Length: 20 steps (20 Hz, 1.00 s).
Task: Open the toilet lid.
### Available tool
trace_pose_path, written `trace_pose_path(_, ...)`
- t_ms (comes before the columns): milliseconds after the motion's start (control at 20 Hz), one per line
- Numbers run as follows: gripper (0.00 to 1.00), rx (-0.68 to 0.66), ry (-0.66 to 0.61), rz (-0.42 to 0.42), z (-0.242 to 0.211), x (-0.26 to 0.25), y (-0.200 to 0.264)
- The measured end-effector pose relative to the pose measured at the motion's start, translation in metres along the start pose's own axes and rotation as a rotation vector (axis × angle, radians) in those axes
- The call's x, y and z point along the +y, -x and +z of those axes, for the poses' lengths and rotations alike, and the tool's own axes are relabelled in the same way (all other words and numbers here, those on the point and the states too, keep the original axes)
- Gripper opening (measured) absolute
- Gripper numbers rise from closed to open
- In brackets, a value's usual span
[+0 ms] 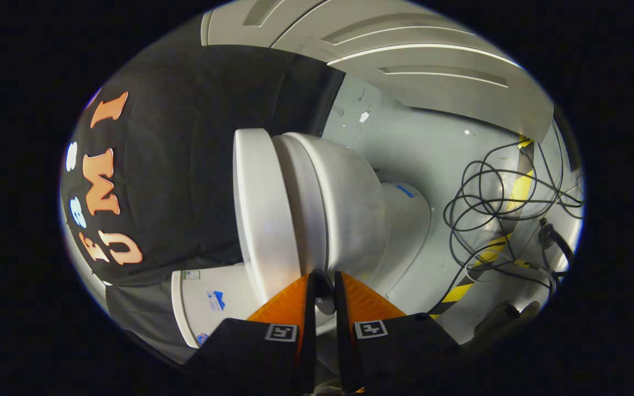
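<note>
Tool [323,283] nearly closed, beside toilet lid [259,209].

No legible text on anything.

The view is rolled on its side, so the toilet [322,209] lies sideways ahead of the gripper [323,289]. The fingers stand close together with only a narrow gap, their tips at the near edge of the lid [259,214]; whether they press on anything cannot be told. The lid lies closed against the seat [298,203], with the bowl [350,209] and its base [408,214] beyond. The tank [212,300] sits beside the fingers, against the black cloth wall [185,165]. A tangle of black cables [493,203] lies on the grey floor [421,143], crossing a yellow-and-black tape strip [518,192].
</note>
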State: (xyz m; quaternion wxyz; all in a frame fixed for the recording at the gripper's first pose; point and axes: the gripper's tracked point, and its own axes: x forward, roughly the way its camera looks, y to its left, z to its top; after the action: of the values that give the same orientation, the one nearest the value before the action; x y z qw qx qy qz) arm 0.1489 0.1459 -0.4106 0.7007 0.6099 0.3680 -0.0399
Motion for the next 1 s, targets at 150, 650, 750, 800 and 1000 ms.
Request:
trace_pose_path(150,0.19,0.033,-0.033,0.049,-0.003,0.007,0.008)
trace_pose_path(650,0.08,-0.006,-0.052,0.055,0.002,0.008,0.002)
trace_pose_path(750,0.08,0.038,-0.089,0.08,-0.003,0.011,0.005)
trace_pose_path(800,0.08,0.036,-0.099,0.083,-0.001,0.012,0.004)
trace_pose_path(1000,0.08,-0.018,-0.035,0.066,0.004,0.02,0.002)
